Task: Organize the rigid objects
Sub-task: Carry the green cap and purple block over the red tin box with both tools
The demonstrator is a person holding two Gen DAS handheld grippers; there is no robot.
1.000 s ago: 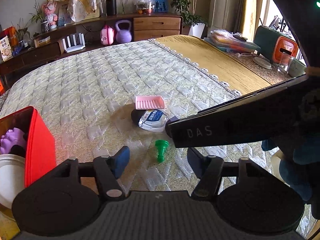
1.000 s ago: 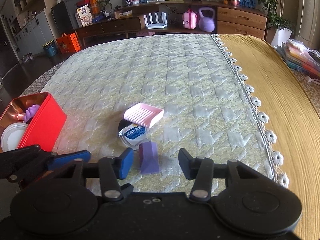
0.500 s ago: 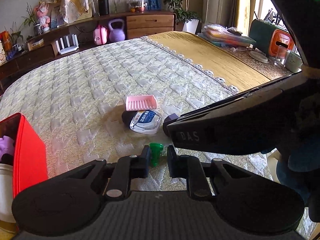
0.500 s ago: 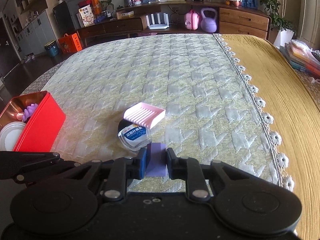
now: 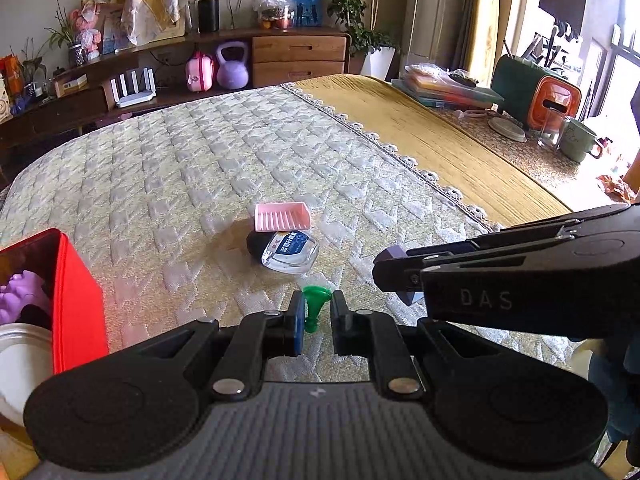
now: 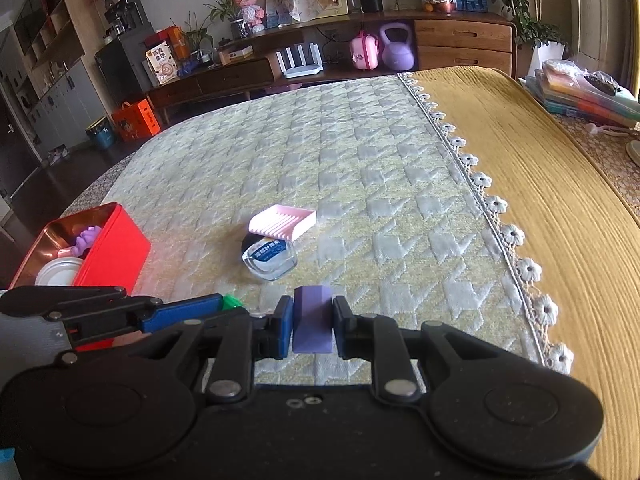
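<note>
My left gripper (image 5: 314,316) is shut on a small green funnel-shaped piece (image 5: 314,306), just above the quilted bedspread. My right gripper (image 6: 312,326) is shut on a purple block (image 6: 312,322); in the left wrist view that block (image 5: 394,256) shows at the tip of the right gripper's fingers. A pink ridged soap dish (image 5: 282,216) leans on a clear flat container with a blue label (image 5: 290,250) in the middle of the bed. A red tin box (image 6: 108,248) stands at the left, holding a purple toy and a white lid.
A mustard-yellow cover (image 6: 540,168) with a lace edge lies over the right part of the bed. A side table (image 5: 540,148) at the far right carries cups, a plate and stacked folders. A wooden cabinet (image 6: 440,44) with a purple kettlebell stands beyond the bed.
Both grippers went from open to shut, the left on the green piece and the right on the purple block. The right gripper has since risen a little with the block.
</note>
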